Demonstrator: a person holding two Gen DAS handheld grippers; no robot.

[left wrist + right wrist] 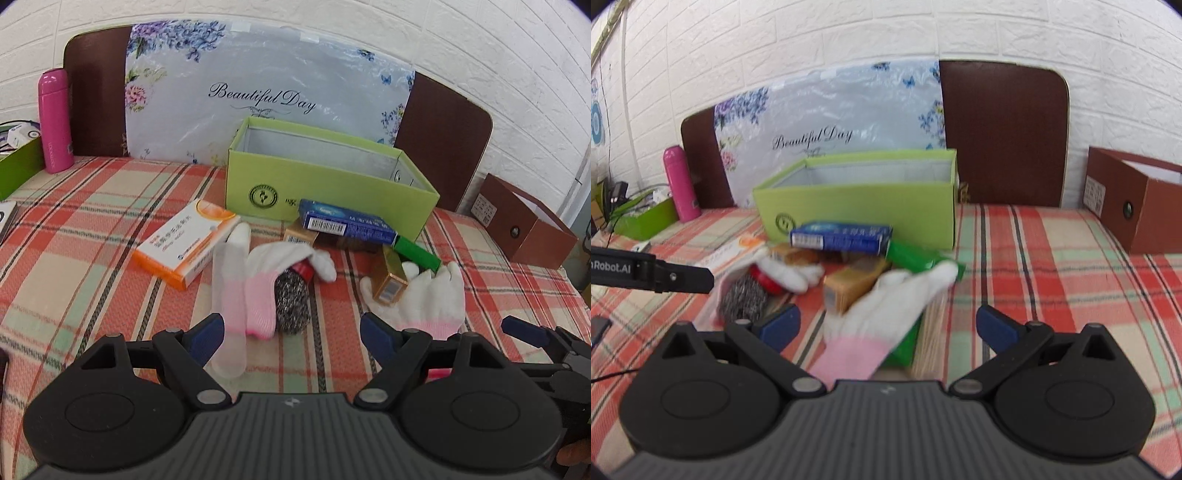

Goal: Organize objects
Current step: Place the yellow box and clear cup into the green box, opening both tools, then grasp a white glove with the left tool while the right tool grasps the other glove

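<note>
Two hand-held grippers over the plaid-covered desk (92, 206), both with jaws spread wide and nothing between the pads. Left to right in the left wrist view: pink bottle (55, 120) upright at the far left edge; orange-and-white medicine box (184, 243) lying flat; pink-cuffed white glove (273, 280) draped over a steel scourer (291, 301); left hand-held gripper (291, 334) just short of that scourer. Open green box (325, 177) stands behind the pile, empty as far as visible. Blue carton (343, 223) leans against its front. Gold box (388, 277) rests on a second white glove (436, 295). Right hand-held gripper (888, 326) hangs over this glove. Brown box (1126, 199) far right.
</note>
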